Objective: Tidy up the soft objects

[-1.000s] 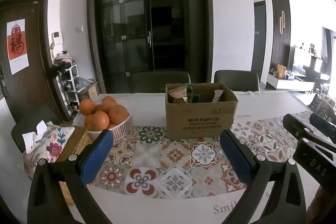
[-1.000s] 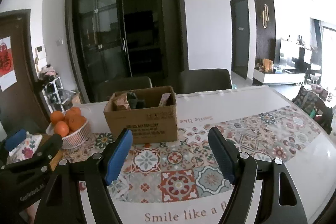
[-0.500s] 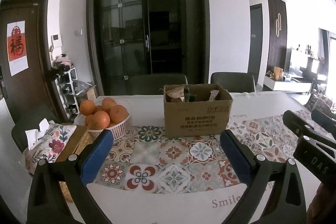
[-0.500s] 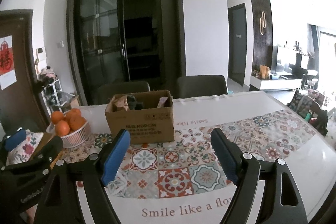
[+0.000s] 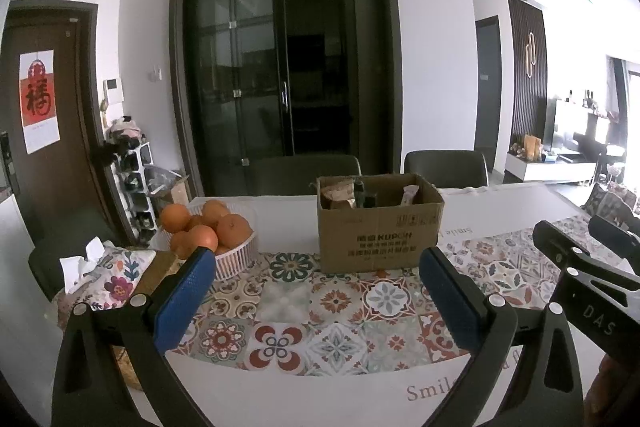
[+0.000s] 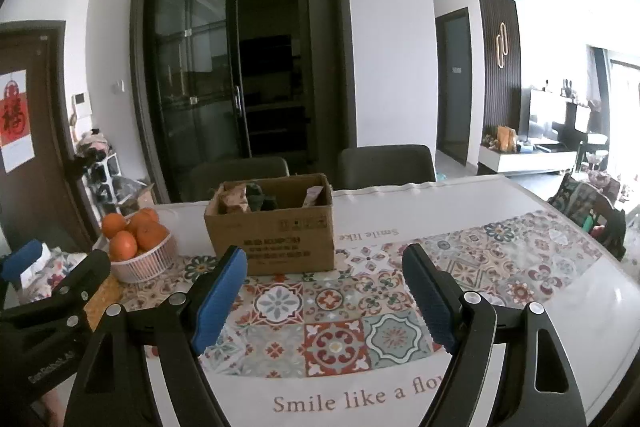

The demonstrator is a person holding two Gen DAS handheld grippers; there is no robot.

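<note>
Stretching toward the near edge, the white table with its patterned tile runner [image 6: 340, 323] lies bare in front of the open brown cardboard box [image 5: 380, 239] (soft packets inside), beside the white basket of oranges [image 5: 236, 259]. Left gripper [image 5: 316, 301] and right gripper [image 6: 324, 301] hover above the runner, blue pads spread wide, holding nothing.
</note>
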